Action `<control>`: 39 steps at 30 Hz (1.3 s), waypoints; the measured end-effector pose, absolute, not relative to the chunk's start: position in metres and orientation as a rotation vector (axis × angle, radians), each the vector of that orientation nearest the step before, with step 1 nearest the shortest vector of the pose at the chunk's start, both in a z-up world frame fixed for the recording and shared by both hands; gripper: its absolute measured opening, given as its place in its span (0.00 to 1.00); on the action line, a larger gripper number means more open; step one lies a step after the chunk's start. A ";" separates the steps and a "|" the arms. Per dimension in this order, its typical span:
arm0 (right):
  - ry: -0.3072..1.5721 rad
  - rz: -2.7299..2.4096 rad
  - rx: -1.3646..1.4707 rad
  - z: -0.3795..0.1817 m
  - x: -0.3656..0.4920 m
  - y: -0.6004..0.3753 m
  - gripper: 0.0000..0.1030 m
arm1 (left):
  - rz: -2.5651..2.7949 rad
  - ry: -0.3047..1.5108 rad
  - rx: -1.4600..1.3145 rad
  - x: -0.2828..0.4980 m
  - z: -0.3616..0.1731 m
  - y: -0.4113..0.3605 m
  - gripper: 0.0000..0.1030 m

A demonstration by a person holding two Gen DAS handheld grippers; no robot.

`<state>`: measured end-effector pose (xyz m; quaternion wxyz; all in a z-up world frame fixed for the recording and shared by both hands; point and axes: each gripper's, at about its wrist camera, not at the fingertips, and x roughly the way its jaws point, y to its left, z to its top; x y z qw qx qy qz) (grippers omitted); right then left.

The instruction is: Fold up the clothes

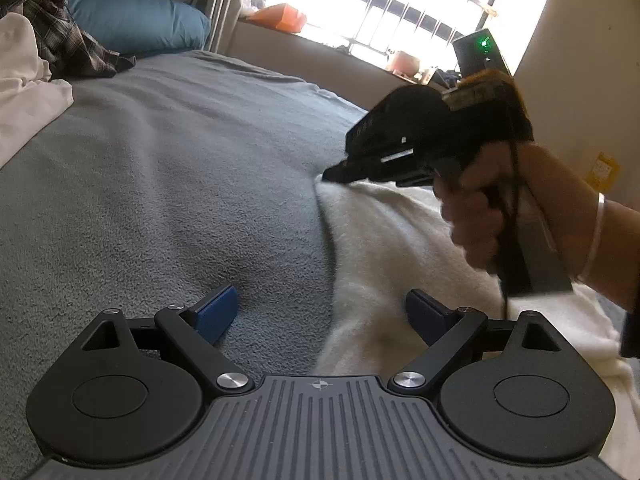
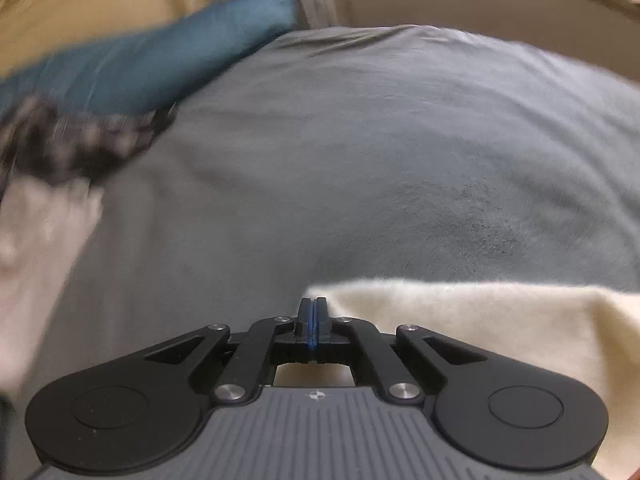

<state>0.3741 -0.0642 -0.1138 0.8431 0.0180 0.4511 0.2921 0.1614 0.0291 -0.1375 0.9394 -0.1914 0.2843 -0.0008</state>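
Observation:
A cream fleece garment (image 1: 400,248) lies flat on the grey blanket (image 1: 180,160) of a bed. My left gripper (image 1: 320,314) is open and low over the blanket, straddling the garment's left edge, with one blue pad (image 1: 216,312) over blanket and the other over cream cloth. A hand (image 1: 480,208) holds my right gripper (image 1: 340,172), its tips at the garment's far corner. In the right wrist view my right gripper (image 2: 312,312) is shut, pads pressed flat together. The cream garment (image 2: 480,328) lies under and beside the tips, and no cloth shows between them.
A plaid shirt (image 1: 52,20) and a white garment (image 1: 24,80) are heaped at the bed's far left, in front of a blue pillow (image 1: 140,24). A window sill (image 1: 280,44) runs behind the bed. A black box with a green light (image 1: 480,52) stands at the right.

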 end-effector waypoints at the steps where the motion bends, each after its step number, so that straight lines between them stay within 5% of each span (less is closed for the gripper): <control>1: 0.947 0.588 0.057 -0.110 0.376 -0.067 0.00 | -0.001 0.587 -0.394 0.162 -0.135 0.030 0.89; 8: 0.973 0.707 0.072 -0.066 0.335 -0.104 0.00 | 0.042 0.620 -0.470 0.153 -0.123 0.049 0.88; 15: 1.017 0.720 0.025 -0.107 0.318 -0.101 0.00 | 0.065 0.633 -0.386 0.151 -0.130 0.039 0.89; 21: 1.005 0.721 0.076 -0.071 0.304 -0.119 0.00 | 0.059 0.623 -0.378 0.151 -0.131 0.039 0.89; 25: 1.041 0.640 0.022 -0.096 0.306 -0.126 0.00 | 0.063 0.625 -0.358 0.152 -0.132 0.037 0.90; 29: 1.059 0.569 0.253 -0.078 0.311 -0.166 0.00 | 0.064 0.623 -0.356 0.151 -0.131 0.036 0.90; 35: 0.924 0.385 0.114 -0.036 0.263 -0.258 0.00 | 0.073 0.630 -0.342 0.152 -0.130 0.034 0.90; 39: 0.932 0.164 0.093 -0.064 0.255 -0.327 0.00 | 0.086 0.636 -0.319 0.153 -0.128 0.030 0.90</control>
